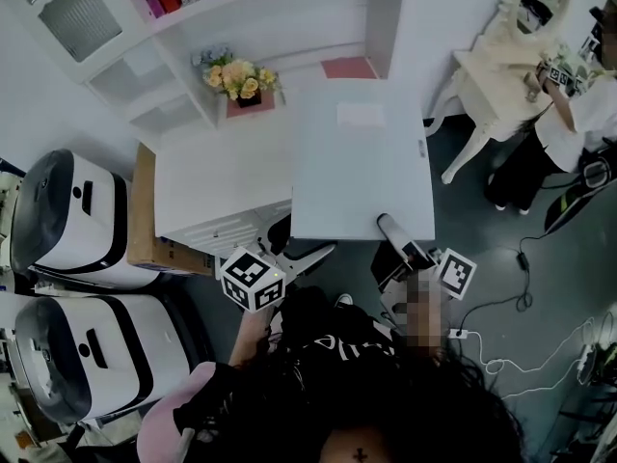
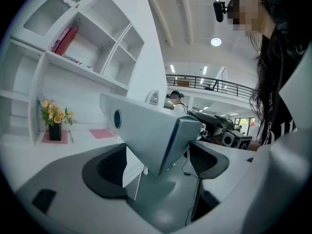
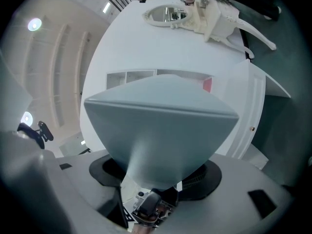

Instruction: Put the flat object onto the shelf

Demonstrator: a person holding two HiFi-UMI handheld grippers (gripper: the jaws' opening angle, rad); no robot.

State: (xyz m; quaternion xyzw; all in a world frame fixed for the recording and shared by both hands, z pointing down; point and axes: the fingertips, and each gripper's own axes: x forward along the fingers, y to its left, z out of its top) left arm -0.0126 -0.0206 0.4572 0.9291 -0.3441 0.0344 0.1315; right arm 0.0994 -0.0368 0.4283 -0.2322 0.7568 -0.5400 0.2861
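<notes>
The left gripper (image 1: 307,255) and the right gripper (image 1: 393,228) were both clenched on the near edge of the flat white board (image 1: 362,157), which was held in the air before the shelf unit (image 1: 289,8). In my view it was best to keep the board level, push with both grippers together, and stay clear of the flower pot (image 1: 238,77).

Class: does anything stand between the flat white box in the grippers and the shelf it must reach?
Nothing visible in the gap between the flat white box and the shelf. On the shelf itself, flowers stand to the left and a pink mat lies straight ahead.
</notes>
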